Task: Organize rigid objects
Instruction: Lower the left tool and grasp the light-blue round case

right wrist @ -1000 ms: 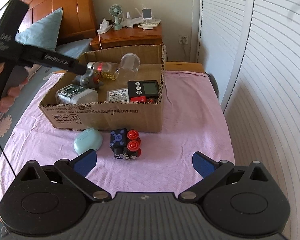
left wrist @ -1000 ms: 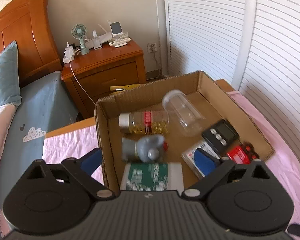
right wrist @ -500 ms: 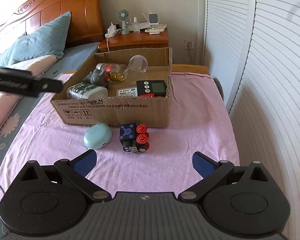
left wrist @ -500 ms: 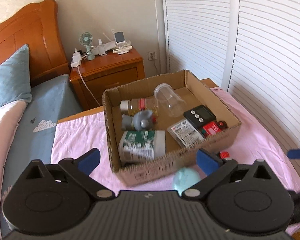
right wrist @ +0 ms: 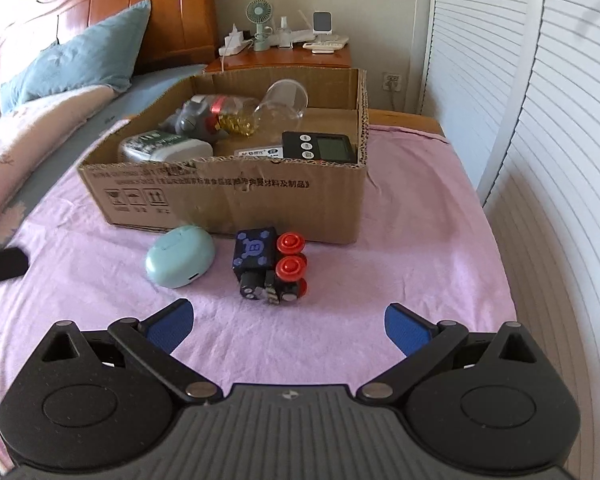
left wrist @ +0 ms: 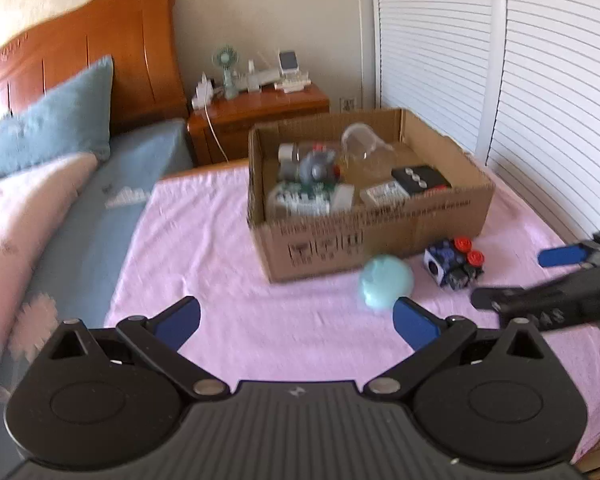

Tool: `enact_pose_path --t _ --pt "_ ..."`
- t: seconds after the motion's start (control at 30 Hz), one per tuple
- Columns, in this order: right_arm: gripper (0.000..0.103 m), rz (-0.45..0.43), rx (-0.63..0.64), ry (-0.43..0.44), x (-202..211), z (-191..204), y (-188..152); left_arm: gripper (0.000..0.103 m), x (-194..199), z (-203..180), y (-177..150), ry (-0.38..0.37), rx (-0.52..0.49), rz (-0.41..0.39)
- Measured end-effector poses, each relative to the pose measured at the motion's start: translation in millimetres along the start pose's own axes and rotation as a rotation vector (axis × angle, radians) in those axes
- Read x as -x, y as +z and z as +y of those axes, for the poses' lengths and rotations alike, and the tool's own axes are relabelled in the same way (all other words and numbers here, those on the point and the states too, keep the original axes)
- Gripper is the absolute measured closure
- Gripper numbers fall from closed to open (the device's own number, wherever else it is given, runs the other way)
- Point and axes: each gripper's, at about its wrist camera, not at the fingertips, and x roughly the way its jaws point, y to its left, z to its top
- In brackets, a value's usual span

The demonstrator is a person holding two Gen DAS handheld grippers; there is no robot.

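A cardboard box (right wrist: 236, 196) (left wrist: 380, 232) stands on the pink cloth and holds a pill bottle, a grey toy, a clear cup, a green-and-white can and a black timer (right wrist: 320, 146). In front of it lie a pale teal oval case (right wrist: 180, 256) (left wrist: 386, 282) and a dark blue toy block with red knobs (right wrist: 270, 266) (left wrist: 454, 262). My right gripper (right wrist: 286, 324) hangs open just short of the toy block, nothing between its fingers. My left gripper (left wrist: 296, 318) is open and empty, back from the box, with the teal case beyond its right finger.
A bed with a blue pillow (right wrist: 80, 56) and wooden headboard lies to the left. A wooden nightstand (right wrist: 284, 56) with a small fan stands behind the box. White louvred doors (right wrist: 540, 120) line the right side. The other gripper shows at the right edge (left wrist: 560, 296).
My left gripper pulled back out of the box toward the near side of the cloth, empty. My right gripper sank and came closer to the toy block.
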Motion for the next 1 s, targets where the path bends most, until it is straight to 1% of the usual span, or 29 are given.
enact_pose_path --t 0.17,0.23,0.47,0.6,0.7,0.83,1.0 --pt "0.0 0.009 0.024 -0.022 -25 7 7 0.001 -13 7 -13 -0.044 0.034 0.027" --pt "0.0 0.013 0.023 -0.029 -33 8 8 0.001 -18 9 -16 -0.048 0.038 0.034" --pt "0.0 0.036 0.057 -0.096 -61 14 12 0.001 -34 12 -24 -0.071 0.034 0.068" --pt "0.0 0.038 0.038 -0.061 -66 8 17 0.001 -43 14 -25 -0.067 0.034 0.086" --pt "0.0 0.019 0.057 -0.043 -66 6 15 0.001 -48 13 -25 -0.055 0.027 0.095" --pt "0.0 -0.015 0.059 -0.042 -65 6 10 0.001 -52 13 -22 -0.07 0.035 0.098" --pt "0.0 -0.021 0.061 -0.045 -67 7 11 0.001 -53 12 -18 -0.091 0.045 0.092"
